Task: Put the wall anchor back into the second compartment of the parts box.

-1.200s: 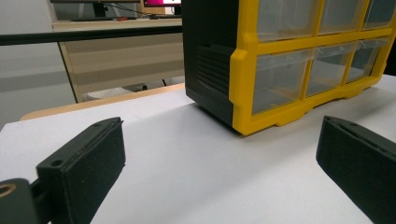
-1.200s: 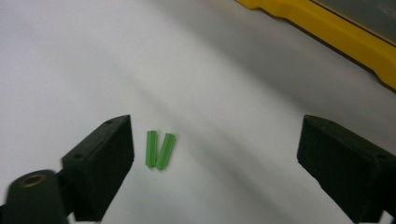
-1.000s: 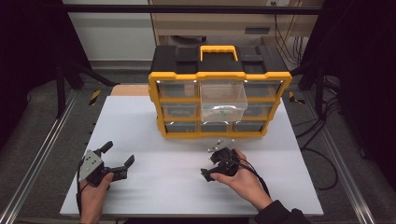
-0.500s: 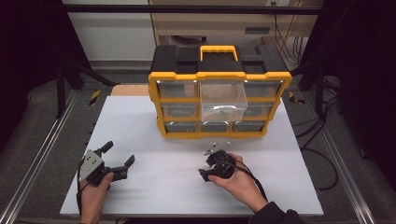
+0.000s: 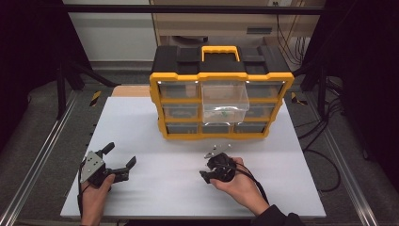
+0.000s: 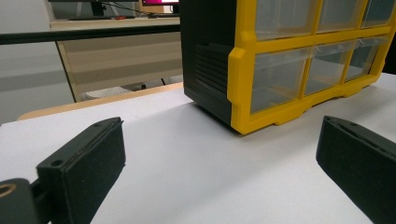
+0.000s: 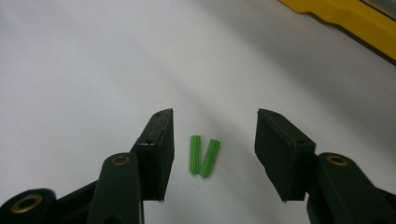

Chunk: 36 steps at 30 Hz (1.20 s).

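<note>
Two small green ribbed wall plugs (image 7: 204, 156) lie side by side on the white table (image 5: 160, 141). My right gripper (image 7: 212, 149) points down at them, open, with one jaw on each side of the pair. In the high view the right gripper (image 5: 214, 170) sits low over the table in front of the organizer. A yellow and black drawer organizer (image 5: 221, 89) stands at the back, with its top middle clear drawer (image 5: 225, 102) pulled out and something green inside. My left gripper (image 5: 120, 162) rests open at the front left, holding nothing.
The organizer's black side and yellow front (image 6: 261, 70) stand ahead and to the right in the left gripper view. Metal frame rails (image 5: 42, 155) run along both table sides. A cable (image 5: 254, 181) trails from the right gripper.
The right gripper has tipped downward and shifted slightly left toward the table. The left gripper has stayed where it was.
</note>
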Each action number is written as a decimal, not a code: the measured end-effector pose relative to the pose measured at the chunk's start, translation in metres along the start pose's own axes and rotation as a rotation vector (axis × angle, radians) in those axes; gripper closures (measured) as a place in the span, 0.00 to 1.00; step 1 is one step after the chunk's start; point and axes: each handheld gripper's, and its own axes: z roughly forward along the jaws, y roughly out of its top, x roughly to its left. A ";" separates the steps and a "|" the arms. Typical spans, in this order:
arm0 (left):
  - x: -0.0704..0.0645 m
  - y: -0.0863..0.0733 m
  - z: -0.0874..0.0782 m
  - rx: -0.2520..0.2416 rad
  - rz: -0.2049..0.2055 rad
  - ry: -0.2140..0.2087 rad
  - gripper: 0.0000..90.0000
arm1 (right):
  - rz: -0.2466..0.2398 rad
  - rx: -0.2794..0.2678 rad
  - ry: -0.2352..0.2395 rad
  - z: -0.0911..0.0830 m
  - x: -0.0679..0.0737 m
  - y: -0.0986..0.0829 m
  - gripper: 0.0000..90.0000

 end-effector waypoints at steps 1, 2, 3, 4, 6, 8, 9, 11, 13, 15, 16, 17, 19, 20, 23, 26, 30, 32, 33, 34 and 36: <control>0.000 0.000 0.000 -0.001 0.000 -0.001 0.01 | -0.015 0.003 -0.008 -0.001 -0.001 0.000 0.54; 0.000 0.000 0.000 -0.001 0.000 -0.001 0.01 | -0.007 0.001 -0.009 -0.001 -0.001 0.000 0.55; 0.000 0.000 0.000 0.000 0.000 -0.001 0.01 | -0.001 -0.002 -0.010 0.000 -0.001 0.000 0.56; 0.000 0.000 0.000 0.000 0.000 -0.001 0.01 | -0.004 0.000 -0.010 0.000 -0.001 0.000 0.56; 0.000 0.000 0.000 0.000 -0.002 -0.001 0.01 | -0.003 0.000 -0.005 -0.001 -0.001 0.000 0.58; 0.000 0.000 0.000 0.001 0.000 -0.003 0.01 | -0.004 0.003 -0.007 -0.002 -0.001 0.000 0.60; 0.000 0.000 0.000 0.000 0.000 -0.003 0.01 | 0.018 0.002 -0.009 -0.002 0.000 0.000 0.60; 0.000 0.000 0.000 0.002 0.002 -0.004 0.01 | 0.005 0.004 -0.007 -0.002 0.000 0.000 0.63; 0.000 0.000 0.000 0.002 0.003 -0.003 0.01 | -0.011 -0.005 -0.005 -0.002 -0.001 -0.002 0.65; 0.000 0.000 0.000 0.003 0.002 -0.004 0.01 | -0.003 0.006 -0.003 -0.002 -0.001 -0.003 0.66; 0.000 0.000 0.000 0.003 0.002 -0.004 0.01 | -0.006 0.006 -0.002 -0.002 -0.001 -0.003 0.67; 0.000 0.000 0.000 0.003 0.003 -0.004 0.01 | 0.002 0.015 -0.004 -0.003 -0.001 -0.004 0.67; 0.000 0.000 0.000 0.002 0.002 -0.004 0.01 | 0.000 0.012 0.000 -0.003 -0.003 -0.004 0.69; 0.000 0.000 0.000 0.002 0.003 -0.005 0.01 | -0.009 0.009 0.004 -0.002 -0.004 -0.005 0.69; 0.000 0.000 0.001 0.003 0.003 -0.006 0.01 | 0.012 0.023 -0.001 -0.003 -0.003 -0.006 0.71; 0.000 0.000 0.001 0.000 0.003 -0.004 0.01 | 0.004 0.023 0.003 -0.002 -0.003 -0.007 0.73; -0.001 0.000 0.000 0.000 0.005 -0.003 0.01 | 0.009 0.027 -0.005 -0.002 -0.004 -0.007 0.76; 0.000 0.000 0.001 -0.001 0.004 -0.003 0.01 | -0.007 0.018 0.003 -0.003 -0.006 -0.008 0.77; 0.000 0.000 0.001 0.001 0.004 -0.003 0.01 | 0.026 0.021 -0.003 -0.003 -0.004 -0.007 0.78; 0.000 0.000 0.002 0.003 0.004 -0.004 0.01 | 0.028 0.023 0.005 -0.003 -0.004 -0.008 0.78; 0.000 0.000 0.002 0.004 0.004 -0.005 0.01 | 0.010 0.034 -0.001 -0.001 -0.006 -0.009 0.78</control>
